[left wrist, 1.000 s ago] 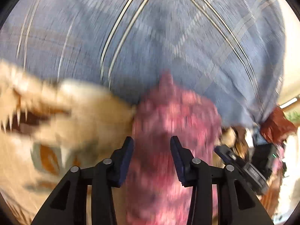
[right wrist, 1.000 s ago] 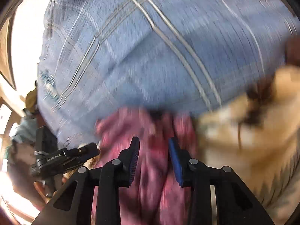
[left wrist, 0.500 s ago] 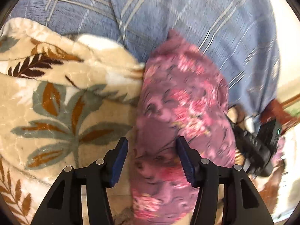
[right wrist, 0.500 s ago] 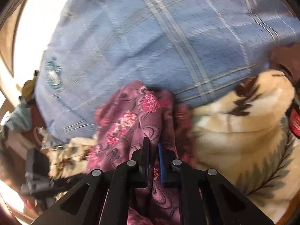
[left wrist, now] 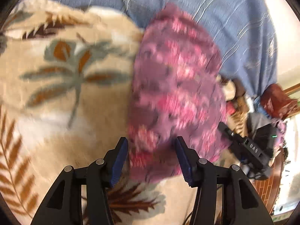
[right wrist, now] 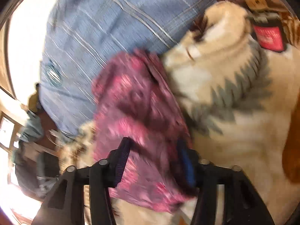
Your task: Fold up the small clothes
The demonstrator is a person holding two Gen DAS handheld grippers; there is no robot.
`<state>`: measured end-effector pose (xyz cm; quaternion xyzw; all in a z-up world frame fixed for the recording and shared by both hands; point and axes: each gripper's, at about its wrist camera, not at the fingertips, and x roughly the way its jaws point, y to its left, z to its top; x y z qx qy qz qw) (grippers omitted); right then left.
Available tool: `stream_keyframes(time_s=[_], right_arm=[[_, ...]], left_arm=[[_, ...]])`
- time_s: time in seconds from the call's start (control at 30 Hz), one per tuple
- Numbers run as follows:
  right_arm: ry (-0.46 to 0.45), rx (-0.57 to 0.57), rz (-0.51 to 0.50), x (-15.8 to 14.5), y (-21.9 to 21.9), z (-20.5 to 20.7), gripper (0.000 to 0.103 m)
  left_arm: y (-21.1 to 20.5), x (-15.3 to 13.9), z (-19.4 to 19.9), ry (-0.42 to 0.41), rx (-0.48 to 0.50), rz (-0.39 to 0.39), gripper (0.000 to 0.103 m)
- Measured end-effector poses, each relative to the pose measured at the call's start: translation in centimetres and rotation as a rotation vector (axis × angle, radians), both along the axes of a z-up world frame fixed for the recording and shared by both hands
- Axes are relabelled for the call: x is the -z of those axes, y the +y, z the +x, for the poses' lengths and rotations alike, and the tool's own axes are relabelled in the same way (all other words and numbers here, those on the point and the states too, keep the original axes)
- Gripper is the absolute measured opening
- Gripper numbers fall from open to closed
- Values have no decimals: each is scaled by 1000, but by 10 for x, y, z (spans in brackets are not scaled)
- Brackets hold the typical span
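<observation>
A purple garment with pink flowers (left wrist: 176, 86) lies bunched where a cream leaf-print blanket (left wrist: 61, 86) meets a blue checked sheet (left wrist: 234, 18). My left gripper (left wrist: 151, 150) straddles the garment's near end. Its jaws are closing, and a gap shows beside the left pad. In the right wrist view the same garment (right wrist: 136, 101) fills the space between the fingers of my right gripper (right wrist: 153, 153). Those fingers stand well apart; the ribbed left pad (right wrist: 123, 155) is bare, while cloth drapes over the right one. Both views are blurred.
The blanket rises in a thick fold (right wrist: 221, 43) at the right, with a red label (right wrist: 268, 35) beyond it. The black body of the other hand-held gripper (left wrist: 249, 150) shows at the right of the left wrist view, with piled clothes (left wrist: 277, 101) behind.
Half a second ago the right fingers were nearly shut on the garment; now they stand apart with cloth between them. Both cameras have shifted toward the blanket. The left jaws are slightly narrower.
</observation>
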<state>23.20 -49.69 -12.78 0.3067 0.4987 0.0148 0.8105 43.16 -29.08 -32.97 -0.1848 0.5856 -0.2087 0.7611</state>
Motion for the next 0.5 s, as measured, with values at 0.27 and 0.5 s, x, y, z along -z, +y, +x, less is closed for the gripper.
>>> stream_keyframes(time_s=[0.27, 0.5], right_arm=[[13, 30, -43, 25, 15, -15, 4], [-89, 85, 26, -16, -3, -34, 16]], left_arm=[[-18, 0, -18, -67, 23, 229, 48], [-5, -33, -44, -124, 27, 196, 44]])
